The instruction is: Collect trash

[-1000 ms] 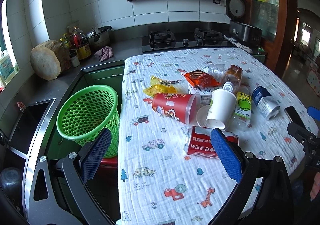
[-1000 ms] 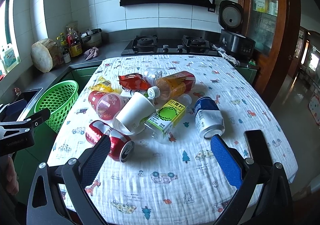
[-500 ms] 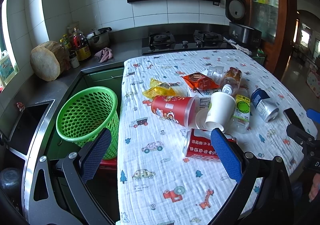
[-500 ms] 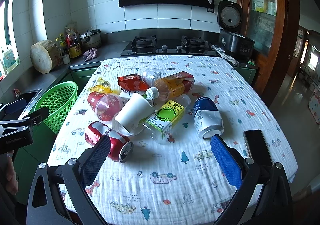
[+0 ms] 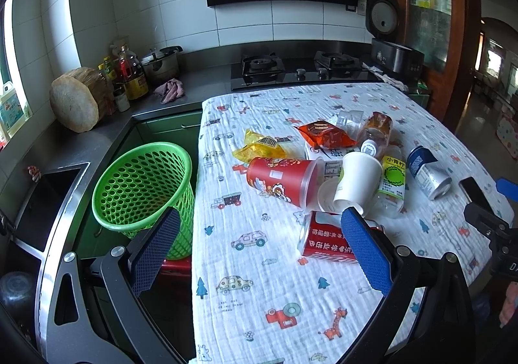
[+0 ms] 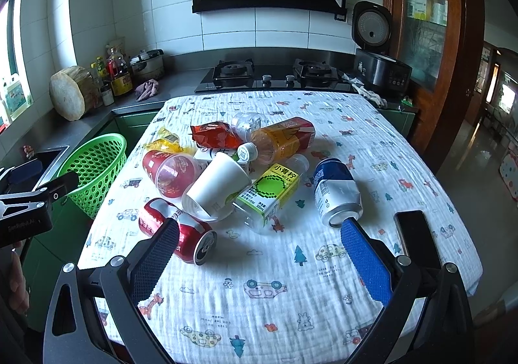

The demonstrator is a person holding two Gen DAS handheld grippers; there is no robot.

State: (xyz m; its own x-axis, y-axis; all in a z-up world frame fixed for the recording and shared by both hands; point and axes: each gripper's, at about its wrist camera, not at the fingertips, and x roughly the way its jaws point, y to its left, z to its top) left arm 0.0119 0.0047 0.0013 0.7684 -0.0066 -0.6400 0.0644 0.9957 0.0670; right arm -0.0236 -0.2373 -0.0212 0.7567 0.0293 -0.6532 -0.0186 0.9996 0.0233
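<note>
A heap of trash lies mid-table: a red can (image 6: 176,231), a white paper cup (image 6: 215,191), a red plastic cup (image 5: 281,178), a lime-label bottle (image 6: 270,194), a blue can (image 6: 336,192), an orange bottle (image 6: 283,139), an orange wrapper (image 5: 325,136) and a yellow wrapper (image 5: 259,147). A green mesh basket (image 5: 142,186) stands left of the table. My left gripper (image 5: 259,244) hovers open near the table's left front, its right pad in front of the red can (image 5: 323,242). My right gripper (image 6: 259,254) hangs open over the front edge, empty.
A black phone (image 6: 416,237) lies on the printed tablecloth (image 6: 275,292) at the right front. Behind are a gas hob (image 6: 268,74), a rice cooker (image 6: 377,63), bottles and a wooden block (image 6: 71,92) on the counter. A sink (image 5: 48,199) sits left of the basket.
Both views have shifted only slightly; the trash heap sits a little lower and closer in the left wrist view. Nothing was taken hold of.
</note>
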